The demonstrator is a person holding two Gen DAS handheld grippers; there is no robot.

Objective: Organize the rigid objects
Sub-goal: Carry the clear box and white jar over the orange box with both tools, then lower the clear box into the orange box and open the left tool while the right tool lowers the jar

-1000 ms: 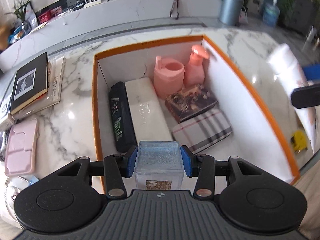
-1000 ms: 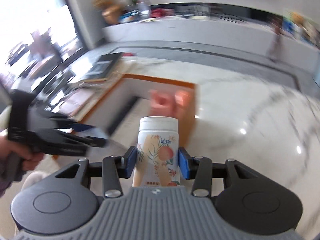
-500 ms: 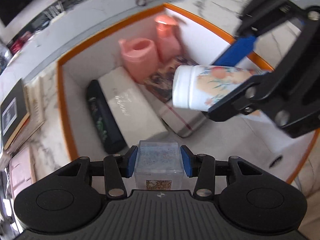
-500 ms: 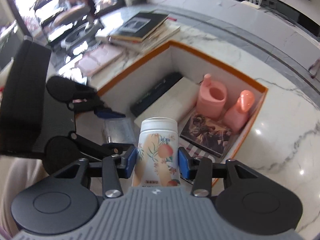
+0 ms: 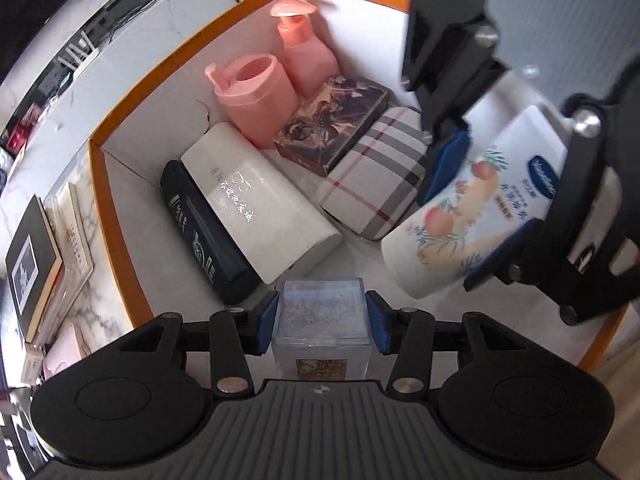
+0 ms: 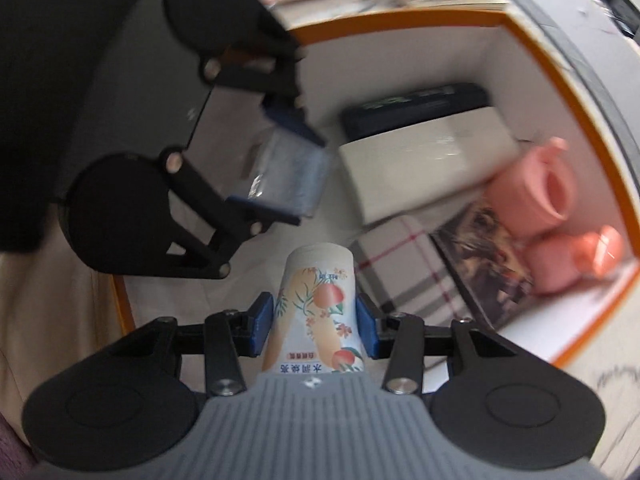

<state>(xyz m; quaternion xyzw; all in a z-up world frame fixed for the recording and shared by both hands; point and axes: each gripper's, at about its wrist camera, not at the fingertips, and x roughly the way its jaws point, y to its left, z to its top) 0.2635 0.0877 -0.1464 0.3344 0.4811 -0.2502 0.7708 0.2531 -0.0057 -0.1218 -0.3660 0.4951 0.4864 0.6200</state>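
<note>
White bottle point(image 5: 472, 216): peach print, blue oval logo

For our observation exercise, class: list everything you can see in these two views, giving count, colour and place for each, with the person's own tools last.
box: 1, orange rim, white inside, on the marble counter
black bottle: 1, lying by the box's left wall
white case: 1, lying beside the black bottle
pink cup: 1, at the back of the box
pink pump bottle: 1, back corner, beside the cup
picture box: 1, dark print, in front of the pump bottle
plaid pouch: 1, grey check, beside the picture box
books: a small stack, on the counter left of the box
clear cube: 1, between the left tool's pads
peach bottle: 1, white, in the right tool
left tool: black, blue pads, jaws opening
right tool: black, blue pads, gripping
</note>
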